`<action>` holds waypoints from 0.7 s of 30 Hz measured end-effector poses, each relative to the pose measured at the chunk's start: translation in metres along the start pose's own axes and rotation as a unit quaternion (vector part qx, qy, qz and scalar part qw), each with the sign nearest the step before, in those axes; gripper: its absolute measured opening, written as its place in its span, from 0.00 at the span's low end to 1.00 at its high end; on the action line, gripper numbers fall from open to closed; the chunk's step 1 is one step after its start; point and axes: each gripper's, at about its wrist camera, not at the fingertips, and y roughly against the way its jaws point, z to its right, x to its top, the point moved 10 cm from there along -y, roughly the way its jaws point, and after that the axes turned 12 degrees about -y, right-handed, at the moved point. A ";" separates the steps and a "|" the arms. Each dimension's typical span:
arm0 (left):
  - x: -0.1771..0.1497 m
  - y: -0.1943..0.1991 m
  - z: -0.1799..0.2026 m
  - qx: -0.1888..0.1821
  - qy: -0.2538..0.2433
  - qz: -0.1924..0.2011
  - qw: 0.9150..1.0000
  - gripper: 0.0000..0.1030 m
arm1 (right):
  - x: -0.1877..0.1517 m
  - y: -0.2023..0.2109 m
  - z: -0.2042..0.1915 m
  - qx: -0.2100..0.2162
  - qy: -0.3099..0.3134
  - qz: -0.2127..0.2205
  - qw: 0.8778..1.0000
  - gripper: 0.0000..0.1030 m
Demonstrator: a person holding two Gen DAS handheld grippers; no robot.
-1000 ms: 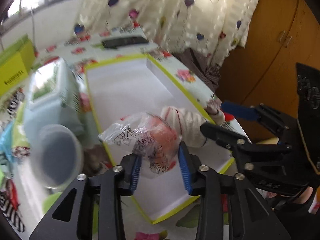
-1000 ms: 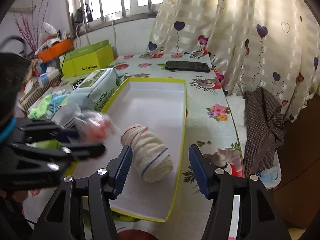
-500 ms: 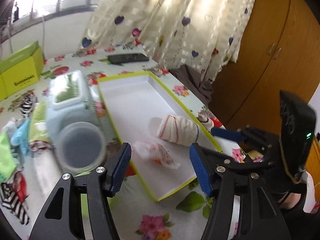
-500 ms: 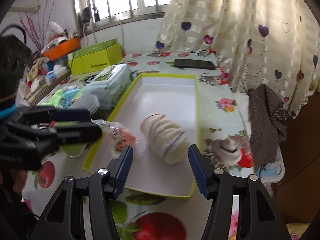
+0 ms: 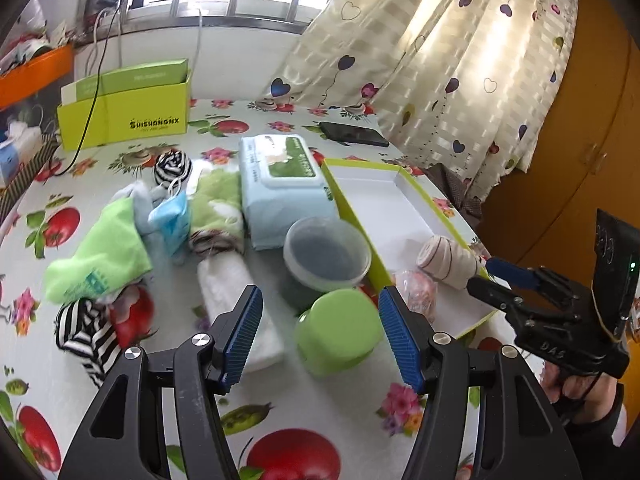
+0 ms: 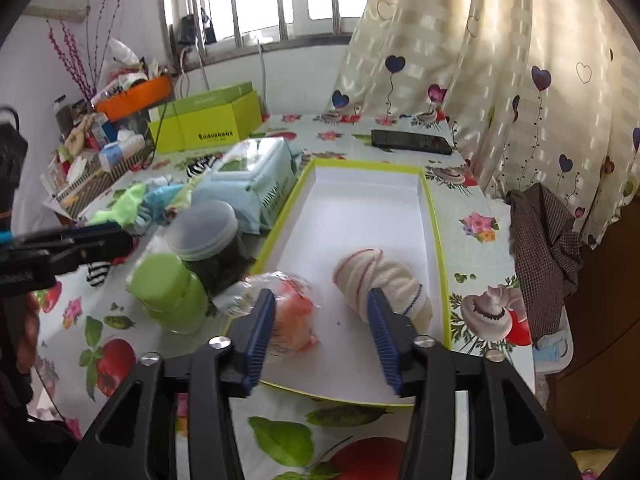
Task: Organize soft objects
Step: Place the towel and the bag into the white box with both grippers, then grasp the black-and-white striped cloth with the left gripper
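A white tray with a yellow-green rim (image 6: 434, 216) (image 5: 404, 196) holds a rolled cream sock (image 6: 384, 284) (image 5: 448, 262) and an orange item in a clear plastic bag (image 6: 296, 314) (image 5: 416, 288). My right gripper (image 6: 322, 318) is open and empty over the tray's near end, between the two. My left gripper (image 5: 320, 326) is open and empty above a green cup (image 5: 338, 332), left of the tray. Loose soft items lie on the table: a green cloth (image 5: 104, 252), a white rolled towel (image 5: 236, 292), striped socks (image 5: 86, 332) and a blue mask (image 5: 172, 216).
A wet-wipes pack (image 5: 280, 184), a lidded clear container (image 5: 326, 254), a yellow-green box (image 5: 124, 112) and a black phone (image 5: 354, 134) sit on the flowered tablecloth. A curtain and a dark checked cloth (image 6: 548, 240) hang at the table's right edge.
My left gripper let go of the bagged orange item into the tray, then drew back and swung left over the cup. My right gripper stayed open over the tray.
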 end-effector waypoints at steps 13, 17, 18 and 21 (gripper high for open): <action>-0.036 0.030 -0.047 0.034 0.039 0.004 0.999 0.60 | -0.007 0.025 -0.066 0.052 0.040 0.033 0.997 0.62; -0.045 0.039 -0.065 0.052 0.053 0.001 0.997 0.60 | -0.010 0.029 -0.094 0.074 0.072 0.035 0.994 0.65; -0.048 0.041 -0.069 0.056 0.057 0.002 0.997 0.60 | -0.011 0.029 -0.098 0.077 0.074 0.034 0.994 0.65; -0.054 0.047 -0.086 0.075 0.073 0.000 0.994 0.60 | -0.011 0.031 -0.114 0.091 0.082 0.032 0.992 0.68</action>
